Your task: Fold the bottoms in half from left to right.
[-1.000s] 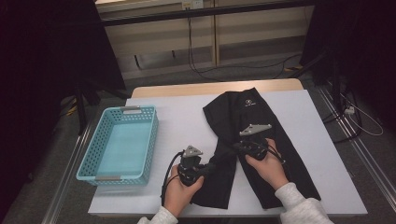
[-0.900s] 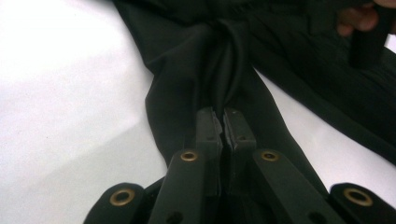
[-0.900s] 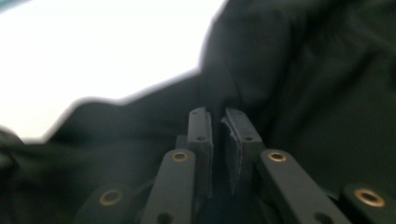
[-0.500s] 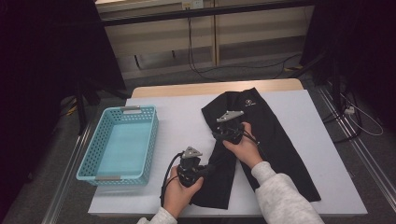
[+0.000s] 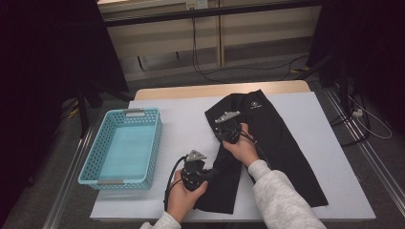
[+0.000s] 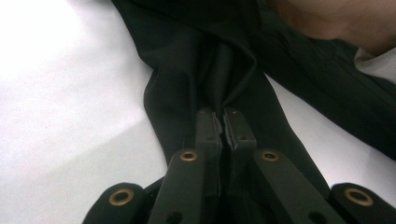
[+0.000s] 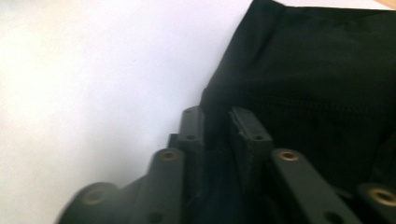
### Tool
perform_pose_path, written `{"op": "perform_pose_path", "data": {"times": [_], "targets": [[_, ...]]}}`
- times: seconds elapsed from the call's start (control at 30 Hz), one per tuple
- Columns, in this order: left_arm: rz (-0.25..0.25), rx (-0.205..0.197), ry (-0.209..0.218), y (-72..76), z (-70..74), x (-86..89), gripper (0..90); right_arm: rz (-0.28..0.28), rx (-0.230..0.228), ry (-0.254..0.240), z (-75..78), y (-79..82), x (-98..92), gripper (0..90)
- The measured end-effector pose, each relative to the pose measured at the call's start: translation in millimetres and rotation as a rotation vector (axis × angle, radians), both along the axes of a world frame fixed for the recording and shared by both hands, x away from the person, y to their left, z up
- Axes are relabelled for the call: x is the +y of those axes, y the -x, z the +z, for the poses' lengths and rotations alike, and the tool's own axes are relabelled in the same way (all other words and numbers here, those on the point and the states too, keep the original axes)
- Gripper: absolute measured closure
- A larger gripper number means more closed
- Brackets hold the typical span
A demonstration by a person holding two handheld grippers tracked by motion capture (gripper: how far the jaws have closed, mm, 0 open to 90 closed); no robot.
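- High view: a black fabric garment with a small white logo (image 5: 267, 148) is lying spread on the white table top (image 5: 315, 124), reaching from near the far edge down to the near edge, right of the middle.
- The left gripper (image 5: 210, 175) is sitting at the garment's near left edge; in the left gripper view (image 6: 223, 122) its two black jaws are pressing together on a raised fold of the dark cloth.
- The right gripper (image 5: 220, 132) is resting farther up, at the garment's left edge, well apart from the left one.
- In the right gripper view (image 7: 219, 122) its jaws have just been opening and closing again, and they are now standing nearly together with the garment's edge caught between them.
- A light blue perforated plastic basket (image 5: 152, 143) is standing at the table's left side, well clear of the garment.
- The person's grey sleeve (image 5: 282, 200) is crossing the lower part of the cloth.
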State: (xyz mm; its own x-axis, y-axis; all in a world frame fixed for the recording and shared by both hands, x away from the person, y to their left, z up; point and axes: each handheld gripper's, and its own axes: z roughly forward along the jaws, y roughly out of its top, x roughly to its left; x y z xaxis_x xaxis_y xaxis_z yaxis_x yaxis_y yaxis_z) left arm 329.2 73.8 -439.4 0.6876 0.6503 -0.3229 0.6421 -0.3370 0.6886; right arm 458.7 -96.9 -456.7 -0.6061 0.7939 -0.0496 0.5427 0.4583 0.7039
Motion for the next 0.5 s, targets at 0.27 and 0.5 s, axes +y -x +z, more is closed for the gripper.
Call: {"op": "perform_pose_path", "data": {"times": [0.27,0.5], "targets": [[0.003,-0.014,0.046,-1.6,13.4,1.7,86.2,-0.043,0.013,-0.074,23.1,-4.1,-20.7,88.8],[-0.049,-0.034,0.136,-2.2,38.0,-15.9,86.6,-0.107,-0.024,-0.17,63.3,-7.3,-58.3,88.8]]}}
